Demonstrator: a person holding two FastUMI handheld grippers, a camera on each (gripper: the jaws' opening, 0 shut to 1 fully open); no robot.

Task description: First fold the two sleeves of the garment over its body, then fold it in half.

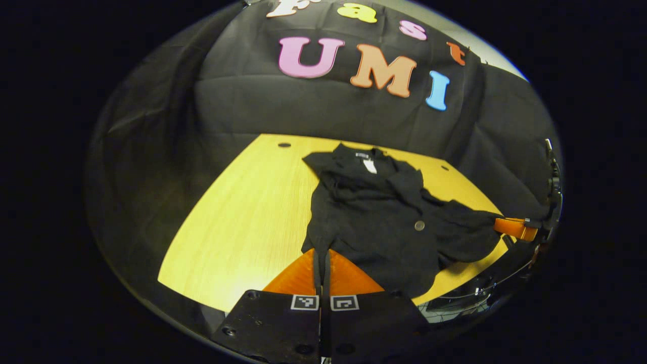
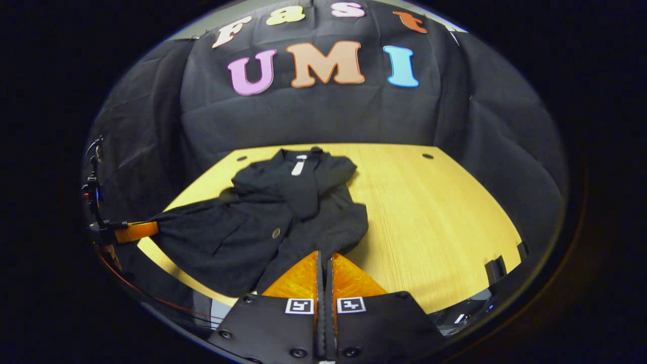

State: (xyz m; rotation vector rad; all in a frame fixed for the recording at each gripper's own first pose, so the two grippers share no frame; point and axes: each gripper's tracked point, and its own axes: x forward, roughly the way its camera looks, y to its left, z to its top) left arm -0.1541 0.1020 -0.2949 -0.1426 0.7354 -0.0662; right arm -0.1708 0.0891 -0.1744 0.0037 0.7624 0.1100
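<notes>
Both tongs are pressed together on the hem of the black jacket (image 1: 374,217): the left gripper (image 1: 321,258) pinches one bottom corner, the right gripper (image 2: 325,260) the other. The jacket lies collar-away on the yellow wooden table (image 2: 434,222), sleeves apparently folded in. Holding both hem corners suits lifting the bottom toward the collar (image 2: 298,164) for the halving fold.

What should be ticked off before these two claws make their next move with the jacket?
1. Sleeves folded over the garment: ok, they seem to lie across its front.
2. Left gripper shut on a hem corner: ok.
3. Right gripper shut on the other hem corner: ok.
4. Collar end resting on the table: ok.
5. Cloth smooth: not ok, rumpled around the button.
6. How deep each bite on the hem goes: cannot tell.
</notes>
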